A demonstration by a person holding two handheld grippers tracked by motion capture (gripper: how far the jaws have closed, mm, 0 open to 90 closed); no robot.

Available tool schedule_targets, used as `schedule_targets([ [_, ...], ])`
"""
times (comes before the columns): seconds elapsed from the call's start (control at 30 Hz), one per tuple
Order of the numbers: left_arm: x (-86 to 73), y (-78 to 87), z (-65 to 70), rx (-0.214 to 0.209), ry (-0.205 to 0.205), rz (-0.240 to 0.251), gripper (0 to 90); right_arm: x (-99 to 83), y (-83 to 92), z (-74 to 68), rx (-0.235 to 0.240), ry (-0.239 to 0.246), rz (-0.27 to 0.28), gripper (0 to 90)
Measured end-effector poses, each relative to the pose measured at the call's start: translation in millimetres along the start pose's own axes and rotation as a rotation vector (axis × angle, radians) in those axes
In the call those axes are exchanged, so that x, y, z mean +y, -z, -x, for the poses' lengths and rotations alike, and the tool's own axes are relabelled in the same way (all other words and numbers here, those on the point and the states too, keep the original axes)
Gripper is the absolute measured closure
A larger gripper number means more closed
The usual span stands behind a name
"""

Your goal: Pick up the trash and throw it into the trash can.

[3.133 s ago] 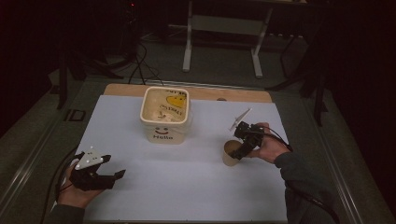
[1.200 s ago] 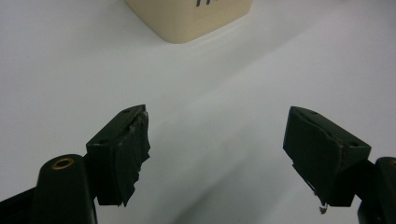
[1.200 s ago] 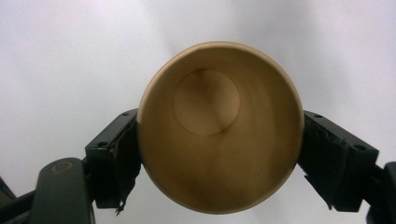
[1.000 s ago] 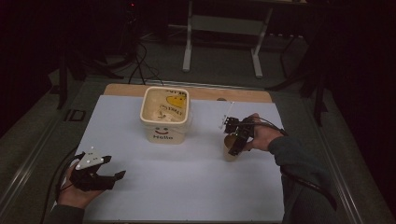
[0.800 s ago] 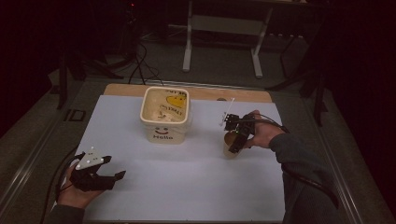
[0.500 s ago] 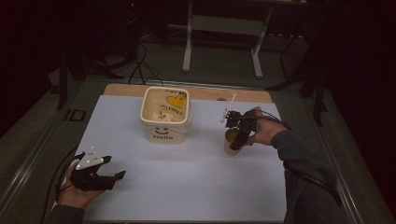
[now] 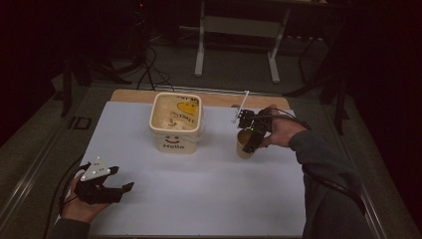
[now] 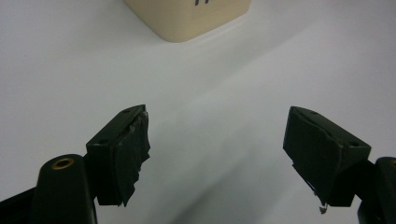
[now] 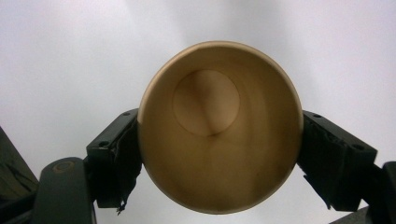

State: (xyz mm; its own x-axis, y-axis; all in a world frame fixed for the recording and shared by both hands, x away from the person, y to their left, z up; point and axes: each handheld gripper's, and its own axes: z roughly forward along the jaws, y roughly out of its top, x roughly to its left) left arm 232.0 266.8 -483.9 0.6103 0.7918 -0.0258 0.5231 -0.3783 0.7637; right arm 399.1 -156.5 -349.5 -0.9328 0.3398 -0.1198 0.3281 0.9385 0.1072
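Note:
A tan paper cup (image 7: 242, 145) stands on the white mat right of centre. My right gripper (image 7: 250, 144) is shut on it, and in the right gripper view the jaws press the rim from both sides. That view looks straight into the empty cup (image 9: 205, 102), held by the right gripper (image 9: 219, 140). A cream tub (image 7: 175, 122) with "Hello" and a smile on its front stands at the middle back. My left gripper (image 7: 123, 178) rests open at the front left, nothing between its jaws. In the left gripper view, the left gripper (image 8: 217, 154) points toward the tub's corner (image 8: 187, 18).
The white mat (image 7: 199, 199) covers most of the table, with a wooden strip (image 7: 219, 97) along its far edge. A thin white stick (image 7: 243, 103) rises from the right gripper. A metal stand (image 7: 239, 30) and cables lie on the floor beyond.
The right hand has swung from beside the cup to over it and shifted slightly toward the back, with the cup between its jaws. The left gripper has not moved.

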Motion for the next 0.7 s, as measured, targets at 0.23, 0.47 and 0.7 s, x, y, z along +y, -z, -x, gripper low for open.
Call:
schedule_targets([
  [0.23, 0.2, -0.4, 0.2, -0.001, -0.002, 0.0, 22.3, 12.5, 8.7, -2.8, -0.022, 0.026, -0.019, 20.6],
  [0.47, -0.1, 0.5, -0.2, -0.002, -0.002, 0.0, 22.2, 25.1, 17.9, -2.7, -0.03, 0.044, -0.007, 20.7],
  [0.7, -0.3, 0.9, -0.3, -0.002, -0.001, 0.004, 22.3, 34.1, 27.5, -0.4, -0.032, 0.047, 0.009, 20.7],
])
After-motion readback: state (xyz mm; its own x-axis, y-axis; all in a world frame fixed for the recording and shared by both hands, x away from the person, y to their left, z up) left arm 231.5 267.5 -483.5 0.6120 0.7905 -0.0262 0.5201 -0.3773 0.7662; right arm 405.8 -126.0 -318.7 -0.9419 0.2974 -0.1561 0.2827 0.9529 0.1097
